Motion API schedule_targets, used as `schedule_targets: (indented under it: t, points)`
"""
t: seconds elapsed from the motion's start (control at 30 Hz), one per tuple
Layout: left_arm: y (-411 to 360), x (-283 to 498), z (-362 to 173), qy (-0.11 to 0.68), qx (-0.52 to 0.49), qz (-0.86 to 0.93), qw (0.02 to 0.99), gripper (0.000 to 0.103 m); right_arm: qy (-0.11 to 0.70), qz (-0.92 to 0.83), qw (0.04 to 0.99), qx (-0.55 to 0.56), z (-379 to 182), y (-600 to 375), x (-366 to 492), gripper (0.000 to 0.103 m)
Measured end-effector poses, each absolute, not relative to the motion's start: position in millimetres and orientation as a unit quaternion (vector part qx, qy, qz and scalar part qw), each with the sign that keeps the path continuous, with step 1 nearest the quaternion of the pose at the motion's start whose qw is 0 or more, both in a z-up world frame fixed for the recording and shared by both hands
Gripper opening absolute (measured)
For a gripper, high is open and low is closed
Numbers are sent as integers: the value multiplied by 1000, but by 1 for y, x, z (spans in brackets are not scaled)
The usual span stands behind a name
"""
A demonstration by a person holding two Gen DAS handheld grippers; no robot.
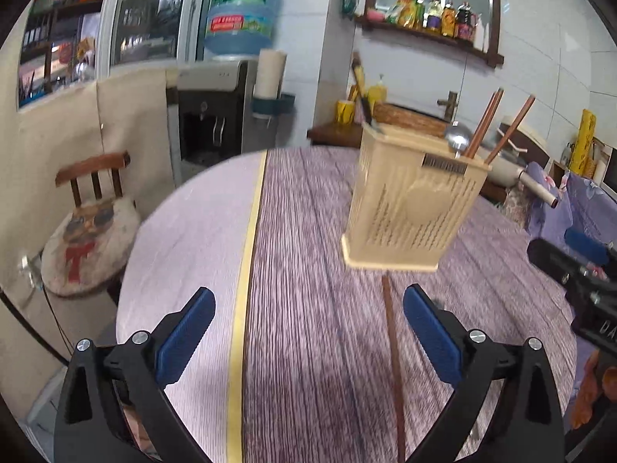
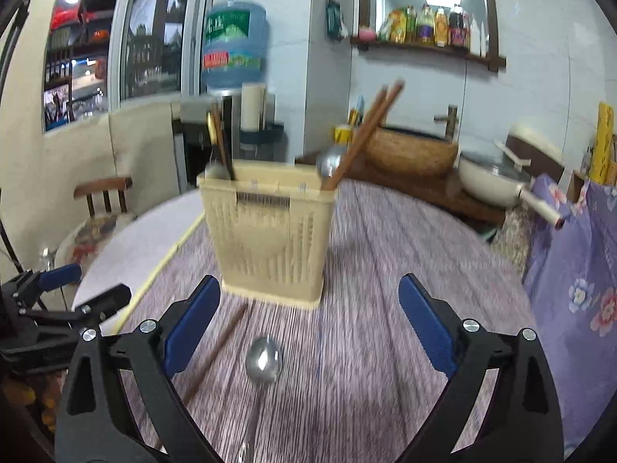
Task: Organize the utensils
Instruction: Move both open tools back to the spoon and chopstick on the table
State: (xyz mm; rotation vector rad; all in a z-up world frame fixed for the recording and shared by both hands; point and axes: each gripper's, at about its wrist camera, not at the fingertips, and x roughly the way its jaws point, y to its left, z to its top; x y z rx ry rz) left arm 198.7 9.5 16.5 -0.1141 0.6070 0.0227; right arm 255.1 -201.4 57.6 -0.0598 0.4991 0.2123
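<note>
A beige plastic utensil holder (image 1: 412, 200) (image 2: 270, 235) stands on the round table. Brown chopsticks (image 1: 497, 131) (image 2: 362, 139) and a metal spoon (image 1: 457, 137) (image 2: 329, 162) stick out of it. One loose chopstick (image 1: 393, 355) (image 2: 214, 351) lies on the table in front of the holder. A loose metal spoon (image 2: 264, 359) lies beside it, between my right gripper's fingers. My left gripper (image 1: 308, 332) is open and empty above the table. My right gripper (image 2: 308, 324) is open and empty; it shows at the right edge of the left wrist view (image 1: 570, 266).
The table (image 1: 308, 231) has a purple wood-grain cover with a yellow tape strip (image 1: 246, 270). A wooden chair (image 1: 88, 223) stands at the left. A water dispenser (image 1: 223, 108) and a sink counter (image 2: 416, 154) with a white pan (image 2: 497, 181) stand behind. A purple floral cloth (image 2: 570, 270) lies at the right.
</note>
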Motion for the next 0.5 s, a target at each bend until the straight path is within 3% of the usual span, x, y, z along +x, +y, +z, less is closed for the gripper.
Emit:
schedule_targets:
  t: [0.23, 0.5]
  points:
    - [20, 186, -7, 332, -44, 40, 941, 97, 326, 94, 940, -20, -3, -202, 248, 92]
    - [17, 180, -19, 352, -30, 32, 935, 97, 380, 103, 919, -12, -34, -197, 253, 82]
